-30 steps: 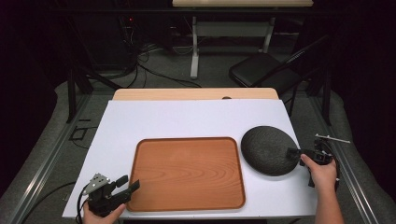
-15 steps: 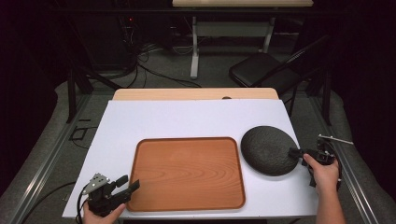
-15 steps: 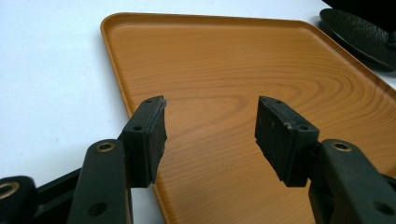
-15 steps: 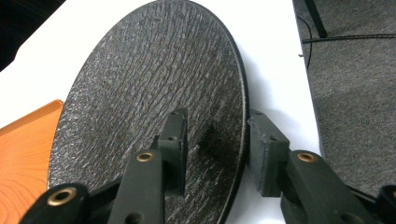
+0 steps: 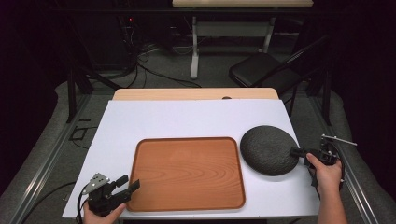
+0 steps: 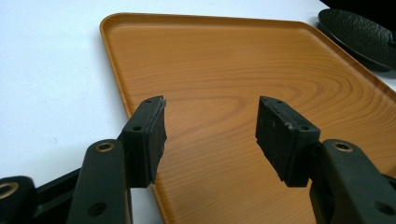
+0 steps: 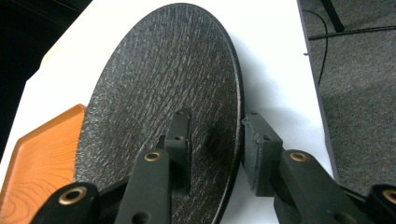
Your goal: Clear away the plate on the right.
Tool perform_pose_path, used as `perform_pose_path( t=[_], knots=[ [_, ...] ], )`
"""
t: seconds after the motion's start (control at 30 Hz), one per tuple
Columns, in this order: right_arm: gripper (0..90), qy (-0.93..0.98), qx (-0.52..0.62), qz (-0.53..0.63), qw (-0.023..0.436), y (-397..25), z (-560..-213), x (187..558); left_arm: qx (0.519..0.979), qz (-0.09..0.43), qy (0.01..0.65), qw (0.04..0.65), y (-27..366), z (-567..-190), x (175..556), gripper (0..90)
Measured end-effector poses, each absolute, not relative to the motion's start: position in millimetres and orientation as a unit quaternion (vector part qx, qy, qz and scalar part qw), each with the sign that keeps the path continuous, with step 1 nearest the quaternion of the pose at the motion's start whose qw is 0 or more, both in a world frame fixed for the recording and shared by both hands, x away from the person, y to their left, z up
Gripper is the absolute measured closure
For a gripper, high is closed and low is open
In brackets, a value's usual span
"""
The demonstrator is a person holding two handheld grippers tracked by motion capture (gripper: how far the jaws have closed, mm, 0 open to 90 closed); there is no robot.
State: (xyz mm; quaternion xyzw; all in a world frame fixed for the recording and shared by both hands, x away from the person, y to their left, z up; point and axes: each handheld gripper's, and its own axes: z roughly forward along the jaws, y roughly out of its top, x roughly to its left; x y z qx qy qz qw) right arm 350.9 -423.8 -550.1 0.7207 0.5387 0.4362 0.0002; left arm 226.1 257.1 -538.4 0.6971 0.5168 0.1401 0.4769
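Your right gripper (image 7: pixel 215 149) straddles the near rim of the black plate (image 5: pixel 268 149), jaws not clenched yet; the plate lies beside the tray (image 5: pixel 187 172). It looks stiff, rough (probably breakable), so hold the rim firmly. Your left gripper (image 6: pixel 210 135) hangs released over the tray

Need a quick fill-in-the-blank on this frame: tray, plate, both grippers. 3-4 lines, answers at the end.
1. The black plate lies to the ____ of the wooden tray in the high view.
2. The right gripper has one jaw over the plate and the other outside its ____.
3. The left gripper stands ____ above the tray's near corner, holding nothing.
4. The tray rests on a ____ table surface.

Missing words: right; rim; open; white
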Motion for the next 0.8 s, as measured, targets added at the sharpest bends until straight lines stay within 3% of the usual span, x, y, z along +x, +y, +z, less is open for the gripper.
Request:
perform_pose_path(
  t=[0.8],
  knots=[
    [73.5,0.537,0.711,0.453,0.001,-418,-525,348,0.696,0.145,0.517,0.476,257,-538,226,42.0]
  ],
)
